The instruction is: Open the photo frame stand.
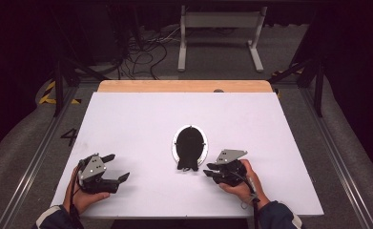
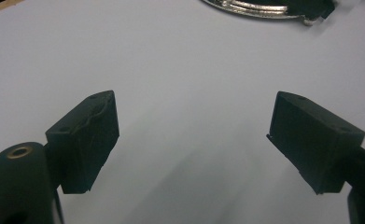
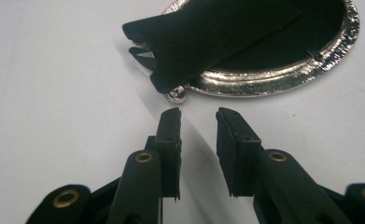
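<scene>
Where cables trail, white table [image 1: 127, 124]

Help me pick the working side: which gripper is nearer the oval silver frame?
Right. The right gripper sits just beside the frame; the left gripper is well off to its left.

The table [image 1: 127, 114] is viewed from above, facing forward; the silver-rimmed oval frame [image 3: 283, 79] is shared, seen closest from the right claw [image 3: 198, 116].

White table [image 1: 136, 119], wooden strip [image 1: 184, 86] behind it, perhaps cables [image 1: 141, 55] on floor.
</scene>
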Demonstrator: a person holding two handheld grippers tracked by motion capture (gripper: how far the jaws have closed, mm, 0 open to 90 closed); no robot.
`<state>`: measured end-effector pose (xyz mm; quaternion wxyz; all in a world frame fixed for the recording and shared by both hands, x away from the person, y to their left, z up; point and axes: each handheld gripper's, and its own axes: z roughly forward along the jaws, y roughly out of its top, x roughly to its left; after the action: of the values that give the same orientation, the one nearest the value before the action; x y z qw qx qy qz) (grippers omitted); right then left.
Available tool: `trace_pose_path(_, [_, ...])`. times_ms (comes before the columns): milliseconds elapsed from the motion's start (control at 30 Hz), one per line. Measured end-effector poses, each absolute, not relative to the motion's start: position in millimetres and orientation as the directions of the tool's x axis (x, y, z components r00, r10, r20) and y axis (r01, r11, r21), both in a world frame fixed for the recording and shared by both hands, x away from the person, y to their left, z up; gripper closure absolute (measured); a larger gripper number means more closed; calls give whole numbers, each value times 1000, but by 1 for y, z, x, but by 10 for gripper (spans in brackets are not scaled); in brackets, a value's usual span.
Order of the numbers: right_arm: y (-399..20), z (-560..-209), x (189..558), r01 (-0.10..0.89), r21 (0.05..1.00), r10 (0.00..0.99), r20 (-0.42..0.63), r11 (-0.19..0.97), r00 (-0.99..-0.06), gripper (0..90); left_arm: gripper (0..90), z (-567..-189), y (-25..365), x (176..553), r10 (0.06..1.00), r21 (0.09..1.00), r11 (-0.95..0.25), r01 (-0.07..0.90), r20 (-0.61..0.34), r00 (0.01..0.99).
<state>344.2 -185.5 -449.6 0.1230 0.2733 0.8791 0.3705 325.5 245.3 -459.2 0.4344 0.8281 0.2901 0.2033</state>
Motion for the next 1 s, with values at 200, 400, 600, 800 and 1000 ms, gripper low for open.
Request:
trace_pose_path(200, [-176,-448,345,401,701,569,-8,589,-822,716,181,-458,241,326,635,836,-465,291,86,768])
trace_pose_path(400, [-166,-431,355,408,692,582,-21,595,-813,726,179,-458,240,324,625,836,-471,282,90,775])
trace_pose_path(600, [-158,-432,355,411,631,577,-73,658,-813,725,185,-458,238,326,616,837,-473,277,90,783])
trace_pose_path(800, [-157,-439,354,435,611,568,-29,661,-822,723,184,-459,238,330,622,836,-471,282,88,778])
trace_pose_path(1000, [-159,-441,352,446,599,558,-1,665,-830,705,179,-461,239,330,623,828,-479,291,88,777])
